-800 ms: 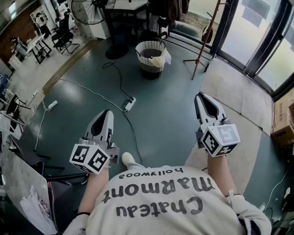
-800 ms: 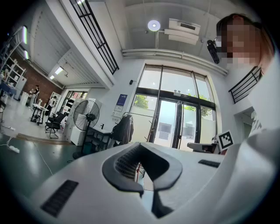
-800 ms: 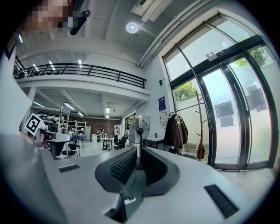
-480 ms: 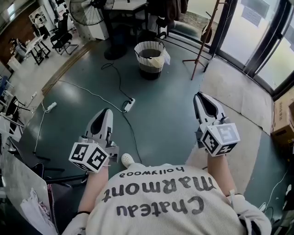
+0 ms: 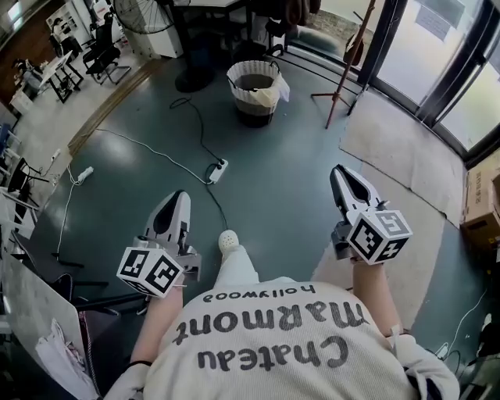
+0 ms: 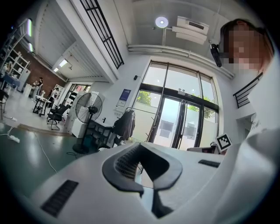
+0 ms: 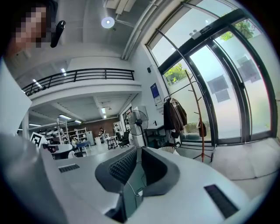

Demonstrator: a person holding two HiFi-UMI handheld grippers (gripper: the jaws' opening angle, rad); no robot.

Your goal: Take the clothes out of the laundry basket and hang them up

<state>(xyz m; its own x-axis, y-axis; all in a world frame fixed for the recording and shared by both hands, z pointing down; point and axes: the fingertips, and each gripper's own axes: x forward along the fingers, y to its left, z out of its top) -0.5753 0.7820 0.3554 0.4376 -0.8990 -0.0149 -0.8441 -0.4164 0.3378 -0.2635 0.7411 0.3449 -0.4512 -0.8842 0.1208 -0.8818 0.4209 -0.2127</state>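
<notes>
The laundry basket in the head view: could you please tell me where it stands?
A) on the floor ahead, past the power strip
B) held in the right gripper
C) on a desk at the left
A: the laundry basket stands on the dark floor, beyond the white power strip.

"How many grippers?"

"Two: a left gripper (image 5: 178,197) and a right gripper (image 5: 341,172)."

"And out on the floor?"

"One laundry basket (image 5: 254,92), far off. One fan (image 5: 144,12) at the far left, one coat stand (image 5: 344,70) at the far right."

"Any power strips?"

"Two power strips: one mid-floor (image 5: 218,171), one further left (image 5: 84,173)."
</notes>
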